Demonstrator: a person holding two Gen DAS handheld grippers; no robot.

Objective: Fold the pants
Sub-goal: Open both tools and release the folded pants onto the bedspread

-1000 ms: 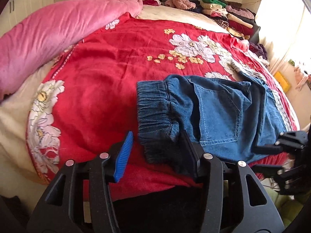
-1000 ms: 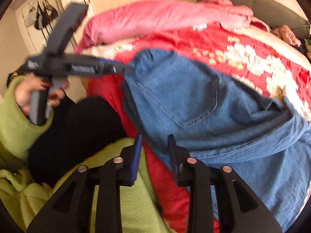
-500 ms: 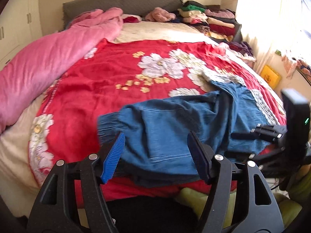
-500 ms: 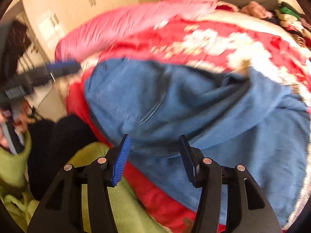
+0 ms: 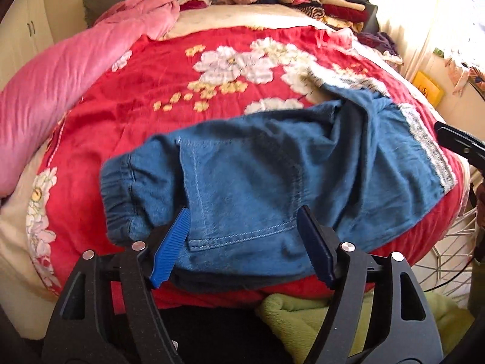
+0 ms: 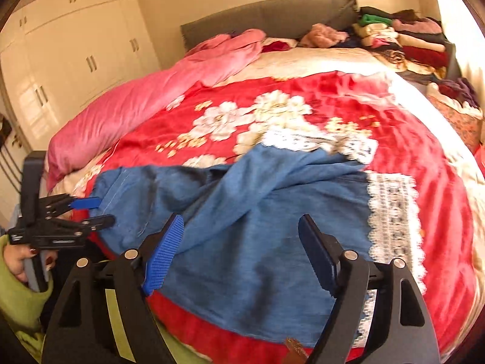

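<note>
Blue denim pants (image 5: 272,182) with white lace cuffs (image 6: 391,212) lie folded lengthwise across the near edge of the red floral bedspread (image 5: 169,69). The elastic waistband (image 5: 121,194) is at the left and the legs run to the right. My left gripper (image 5: 242,242) is open and empty, just above the back pocket near the waistband. My right gripper (image 6: 239,245) is open and empty above the leg part; the pants show there too (image 6: 257,212). The left gripper also shows in the right wrist view (image 6: 91,210).
A pink duvet (image 5: 60,85) is bunched along the left side of the bed. Stacks of folded clothes (image 5: 327,0) sit at the far right by the headboard (image 6: 272,15). Wardrobes (image 6: 75,54) stand at the left. A green sleeve (image 5: 303,312) is below.
Both grippers have let go of the pants and opened wide. They have drawn back toward the near edge of the bed, and the pants now lie on the bedspread.
</note>
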